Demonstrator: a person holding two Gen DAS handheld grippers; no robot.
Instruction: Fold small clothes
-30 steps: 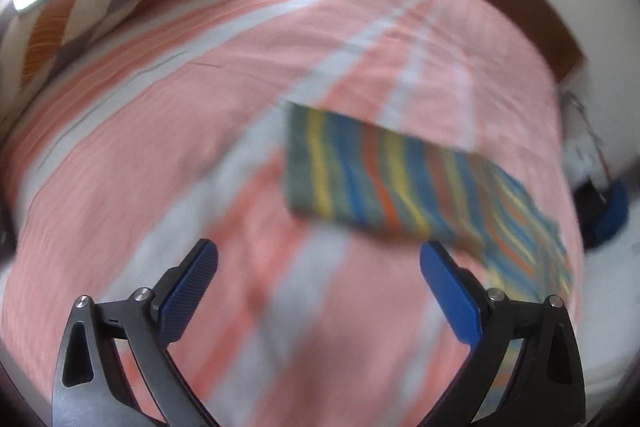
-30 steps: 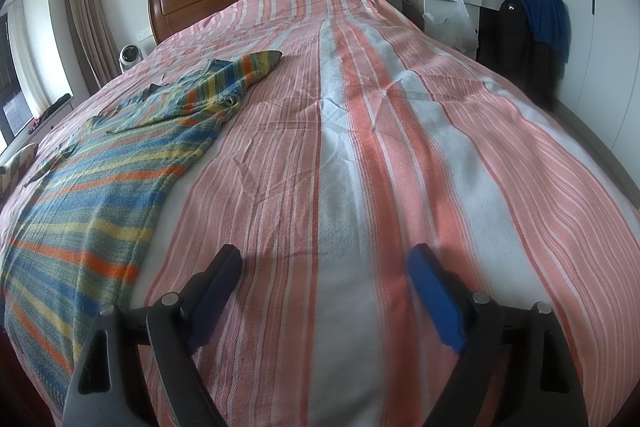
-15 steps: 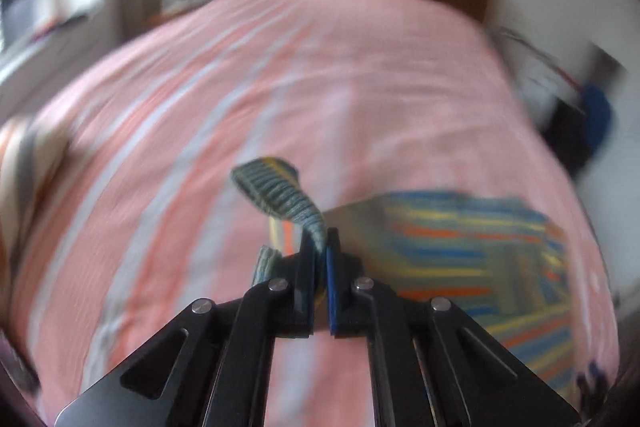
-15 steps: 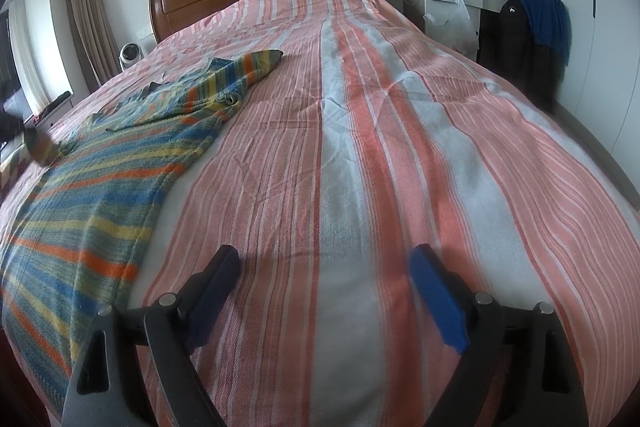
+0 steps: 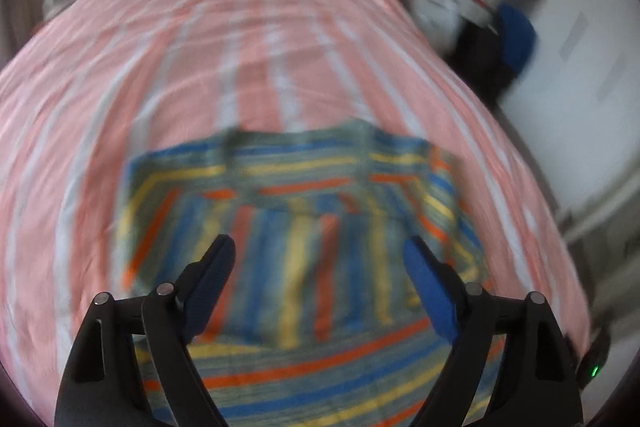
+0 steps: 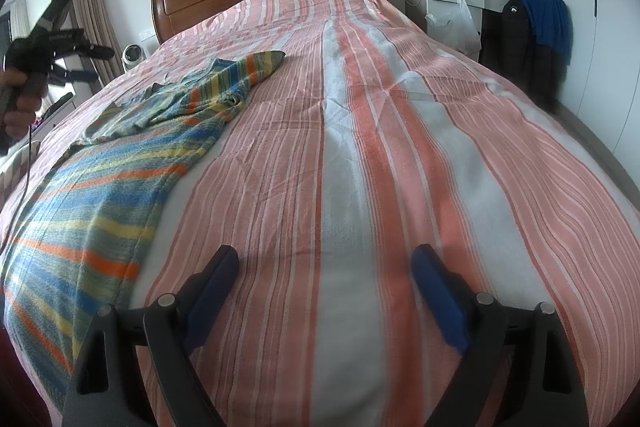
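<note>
Folding stands early: I see one sleeve [image 6: 256, 67] laid across the striped sweater [image 5: 304, 267], both grippers [image 5: 320, 279] [image 6: 324, 287] spread empty, remaining folds pending.

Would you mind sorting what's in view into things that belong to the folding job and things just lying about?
Belongs to the job:
striped garment
left gripper, open
right gripper, open
bed

Just lying about:
blue jacket
plastic bag
small fan

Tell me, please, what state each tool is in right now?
Left tool: open, holding nothing, above the shirt.
Right tool: open, holding nothing, over the bedspread.
</note>
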